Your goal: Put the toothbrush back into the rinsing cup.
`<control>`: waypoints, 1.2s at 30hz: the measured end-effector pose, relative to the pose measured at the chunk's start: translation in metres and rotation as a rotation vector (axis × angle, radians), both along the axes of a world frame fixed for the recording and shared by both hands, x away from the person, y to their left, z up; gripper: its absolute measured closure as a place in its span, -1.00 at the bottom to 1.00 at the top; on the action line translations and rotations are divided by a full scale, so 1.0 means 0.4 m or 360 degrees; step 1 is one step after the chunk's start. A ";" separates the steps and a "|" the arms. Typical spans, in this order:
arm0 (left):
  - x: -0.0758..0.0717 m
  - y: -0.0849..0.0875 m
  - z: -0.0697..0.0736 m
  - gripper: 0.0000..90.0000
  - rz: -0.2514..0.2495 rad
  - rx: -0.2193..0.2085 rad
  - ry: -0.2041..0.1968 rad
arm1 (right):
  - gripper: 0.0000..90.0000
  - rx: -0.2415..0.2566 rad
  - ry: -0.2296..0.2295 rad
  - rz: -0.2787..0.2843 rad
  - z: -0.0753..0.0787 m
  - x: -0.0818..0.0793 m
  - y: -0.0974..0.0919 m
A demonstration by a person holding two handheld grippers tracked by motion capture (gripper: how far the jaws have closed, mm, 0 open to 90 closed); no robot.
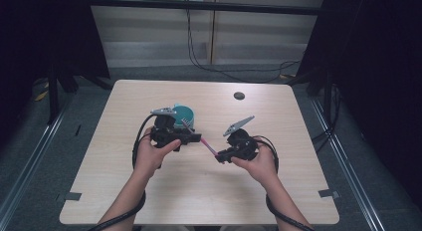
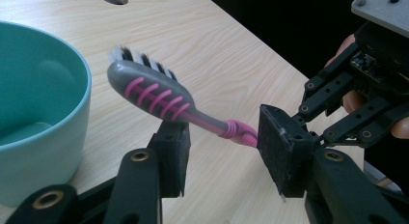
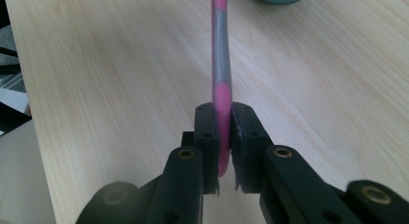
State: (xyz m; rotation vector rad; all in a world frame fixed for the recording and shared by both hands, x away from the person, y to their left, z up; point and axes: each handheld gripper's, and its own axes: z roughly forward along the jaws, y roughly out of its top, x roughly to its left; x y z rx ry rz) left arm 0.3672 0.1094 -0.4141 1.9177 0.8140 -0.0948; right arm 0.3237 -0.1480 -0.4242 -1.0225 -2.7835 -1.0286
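Right gripper view has my right gripper (image 3: pixel 224 137) pinching the toothbrush (image 3: pixel 221 64) handle, its head reaching between my left gripper's (image 2: pixel 222 144) spread, untouching pads (image 2: pixel 282 147) beside the teal bowl (image 2: pixel 72 127), so the handover looks half done.

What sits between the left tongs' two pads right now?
In the left gripper view, the toothbrush neck passes between the left tongs, whose pads are not yet pressing on it. The right tongs clamp its handle.

A pink-and-grey toothbrush (image 2: pixel 159 99) is held level above the table, bristles upward, head beside the teal bowl (image 2: pixel 34 113).
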 end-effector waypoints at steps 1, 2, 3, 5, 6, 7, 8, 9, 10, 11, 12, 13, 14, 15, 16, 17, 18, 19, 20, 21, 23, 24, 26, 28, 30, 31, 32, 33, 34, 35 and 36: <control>0.000 0.000 0.000 0.27 0.0003 -0.0006 -0.0001 | 0.82 0.0000 0.0003 -0.0003 0.001 -0.001 0.002; 0.000 0.001 0.000 0.29 0.0014 -0.0029 0.0000 | 0.82 0.0004 0.0002 -0.0003 0.001 0.000 0.003; 0.000 0.001 0.000 0.31 0.0019 -0.0036 0.0001 | 0.82 0.0012 -0.0001 -0.0001 0.000 0.000 0.005; -0.001 0.000 0.000 0.33 0.0028 -0.0036 0.0004 | 0.82 0.0014 0.0000 -0.0008 0.000 0.000 0.009; -0.001 0.001 0.000 0.34 0.0032 -0.0032 0.0004 | 0.82 0.0013 -0.0002 -0.0002 0.000 0.000 0.010; -0.001 0.002 0.001 0.36 0.0036 -0.0038 0.0001 | 0.82 0.0017 -0.0004 -0.0001 -0.001 0.000 0.012; -0.001 0.002 0.001 0.38 0.0039 -0.0045 0.0003 | 0.82 0.0013 -0.0006 0.0001 -0.001 0.000 0.014; -0.001 0.003 0.001 0.40 0.0040 -0.0047 0.0004 | 0.82 0.0017 -0.0010 0.0005 -0.001 0.000 0.015; -0.001 0.003 0.000 0.41 0.0044 -0.0049 0.0007 | 0.82 0.0020 -0.0009 0.0003 -0.002 0.000 0.016; 0.000 0.004 -0.001 0.43 0.0045 -0.0057 0.0012 | 0.82 0.0019 -0.0010 0.0002 -0.003 0.001 0.016; 0.000 0.004 -0.002 0.44 0.0045 -0.0068 0.0023 | 0.82 0.0017 -0.0011 -0.0003 -0.003 0.001 0.017; 0.001 0.004 -0.004 0.45 0.0046 -0.0075 0.0029 | 0.82 0.0018 -0.0010 -0.0001 -0.003 0.001 0.017; 0.001 0.003 -0.006 0.47 0.0042 -0.0084 0.0036 | 0.82 0.0013 -0.0010 -0.0003 -0.004 0.001 0.017; 0.001 0.003 -0.006 0.49 0.0044 -0.0091 0.0040 | 0.82 0.0013 -0.0002 -0.0010 -0.004 0.000 0.017; 0.001 0.001 -0.007 0.50 0.0039 -0.0107 0.0052 | 0.82 0.0014 -0.0002 -0.0012 -0.005 0.000 0.017; 0.001 0.000 -0.008 0.52 0.0041 -0.0109 0.0053 | 0.82 0.0007 -0.0002 -0.0020 -0.006 -0.001 0.018; 0.001 -0.001 -0.008 0.53 0.0045 -0.0118 0.0057 | 0.82 0.0008 0.0006 -0.0026 -0.007 -0.001 0.018; 0.001 -0.002 -0.008 0.55 0.0047 -0.0126 0.0061 | 0.82 0.0010 0.0010 -0.0024 -0.009 -0.001 0.019; 0.001 -0.003 -0.008 0.57 0.0052 -0.0131 0.0067 | 0.82 0.0009 0.0010 -0.0023 -0.011 -0.001 0.020; 0.001 -0.005 -0.007 0.59 0.0057 -0.0142 0.0075 | 0.82 0.0010 0.0014 -0.0023 -0.013 -0.001 0.020; 0.000 -0.006 -0.005 0.64 0.0064 -0.0156 0.0085 | 0.82 0.0017 0.0016 -0.0020 -0.018 -0.001 0.023; 0.000 -0.005 -0.003 0.66 0.0067 -0.0158 0.0081 | 0.82 0.0027 0.0017 -0.0020 -0.020 -0.001 0.025; -0.001 -0.007 0.001 0.73 0.0068 -0.0175 0.0098 | 0.81 0.0047 0.0015 -0.0018 -0.024 -0.002 0.028; -0.001 -0.009 0.003 0.76 0.0062 -0.0189 0.0110 | 0.81 0.0045 0.0020 -0.0017 -0.025 -0.002 0.031; -0.001 -0.009 0.004 0.79 0.0063 -0.0206 0.0121 | 0.81 0.0053 0.0017 -0.0015 -0.027 -0.001 0.032; -0.001 -0.008 0.004 0.80 0.0066 -0.0212 0.0123 | 0.81 0.0061 0.0018 -0.0022 -0.028 0.000 0.033; -0.001 -0.009 0.004 0.81 0.0067 -0.0223 0.0129 | 0.81 0.0063 0.0016 -0.0021 -0.028 0.000 0.034; -0.001 -0.009 0.004 0.82 0.0067 -0.0233 0.0135 | 0.81 0.0062 0.0017 -0.0022 -0.028 0.000 0.036; -0.001 -0.009 0.003 0.83 0.0067 -0.0235 0.0137 | 0.81 0.0060 0.0020 -0.0015 -0.028 0.000 0.037; -0.002 -0.010 0.004 0.83 0.0067 -0.0233 0.0137 | 0.80 0.0062 0.0022 -0.0013 -0.029 -0.001 0.039; -0.003 -0.010 0.004 0.84 0.0072 -0.0233 0.0140 | 0.80 0.0059 0.0021 -0.0012 -0.030 -0.001 0.041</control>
